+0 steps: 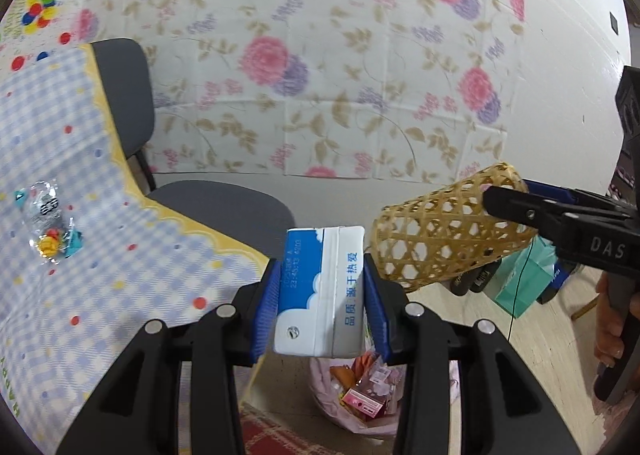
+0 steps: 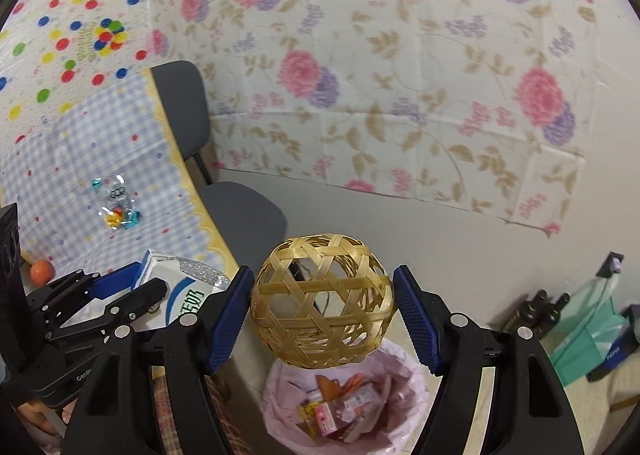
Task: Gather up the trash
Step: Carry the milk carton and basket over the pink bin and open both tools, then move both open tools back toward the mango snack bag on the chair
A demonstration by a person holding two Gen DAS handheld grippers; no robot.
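A blue-and-white milk carton (image 1: 320, 291) is pinched between the blue pads of the left claw (image 1: 322, 297), above a bin lined with a pink plastic bag (image 2: 404, 365) that holds colourful wrappers (image 2: 340, 407). The right claw (image 2: 324, 315) is seen spread in its own view, with a woven bamboo basket (image 2: 324, 301) between its fingers; contact cannot be told. A clear plastic snack packet (image 1: 50, 221) lies on the blue-checked tabletop (image 1: 120, 255), beside a grey chair (image 1: 224, 207).
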